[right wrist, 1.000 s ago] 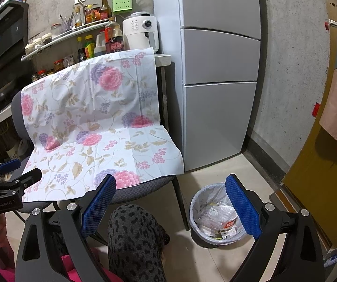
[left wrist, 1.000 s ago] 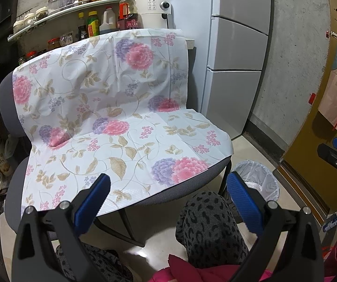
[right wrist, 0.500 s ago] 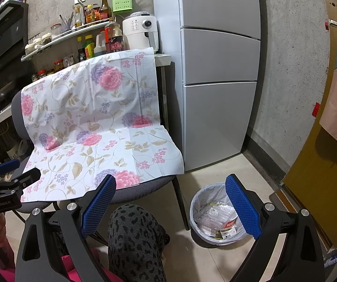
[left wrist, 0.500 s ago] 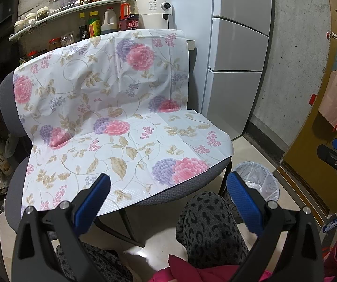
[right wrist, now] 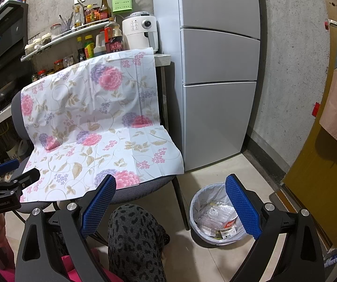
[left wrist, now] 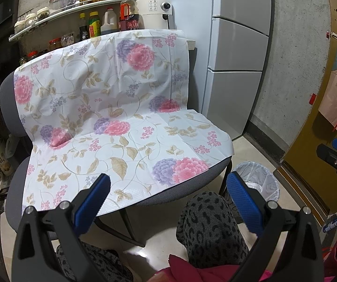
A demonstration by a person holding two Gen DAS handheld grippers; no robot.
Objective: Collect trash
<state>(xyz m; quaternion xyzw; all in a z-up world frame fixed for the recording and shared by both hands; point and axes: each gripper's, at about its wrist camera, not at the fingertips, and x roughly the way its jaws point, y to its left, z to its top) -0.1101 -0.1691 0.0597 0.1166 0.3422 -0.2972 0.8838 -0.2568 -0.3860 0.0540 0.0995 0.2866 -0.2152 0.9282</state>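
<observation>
Both claws gape empty, and the trash bin (right wrist: pixel 212 213) sits on the floor directly below the right claw (right wrist: pixel 170 208), nearer it than the left claw (left wrist: pixel 168 203).

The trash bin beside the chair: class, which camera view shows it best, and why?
The right wrist view: the trash bin shows its whole rim and the wrappers inside. The left wrist view catches only part of its bag-lined rim.
</observation>
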